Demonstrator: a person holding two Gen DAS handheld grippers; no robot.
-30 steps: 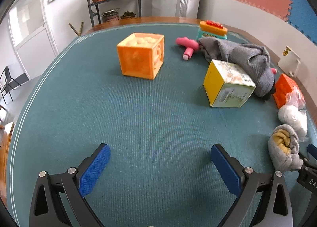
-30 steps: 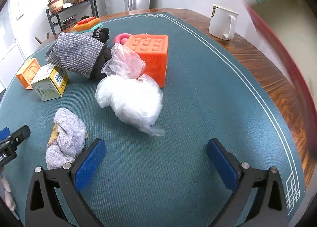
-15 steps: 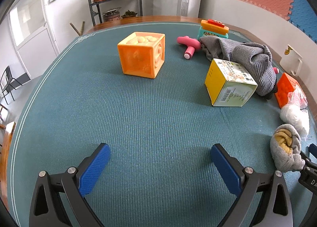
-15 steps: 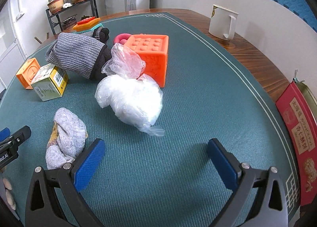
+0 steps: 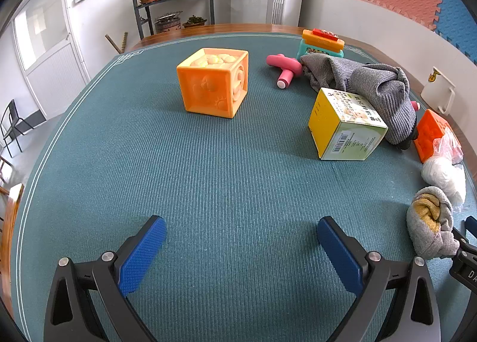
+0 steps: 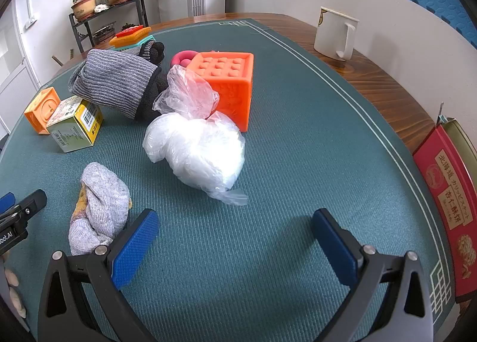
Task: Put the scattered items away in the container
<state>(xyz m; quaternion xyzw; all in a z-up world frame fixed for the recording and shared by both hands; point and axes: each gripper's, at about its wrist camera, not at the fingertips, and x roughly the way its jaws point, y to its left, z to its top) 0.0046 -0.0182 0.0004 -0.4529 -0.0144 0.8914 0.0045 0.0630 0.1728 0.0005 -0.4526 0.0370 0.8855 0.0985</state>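
Scattered on the green mat: an orange cube [image 5: 214, 82], a yellow-green carton [image 5: 345, 125], a pink toy [image 5: 283, 69], a grey knit cloth [image 5: 366, 85], a balled grey sock [image 5: 429, 221] and a white plastic bag [image 6: 199, 145] in front of an orange block [image 6: 231, 82]. My left gripper [image 5: 241, 249] hovers open over bare mat, well short of the cube. My right gripper [image 6: 235, 240] is open too, just behind the plastic bag, with the balled sock [image 6: 98, 207] beside its left finger. A red tin [image 6: 447, 202] stands at the right table edge.
A white mug [image 6: 335, 33] sits on the wooden table rim at the far right. A teal and orange toy [image 5: 320, 43] lies at the back. A plant shelf [image 5: 173, 5] stands beyond the table. The left gripper's body [image 6: 18, 222] shows at the right view's left edge.
The left view has drifted slightly, so the items sit a little lower and nearer. In the right view the red tin came to rest at the right edge after a blur a second ago.
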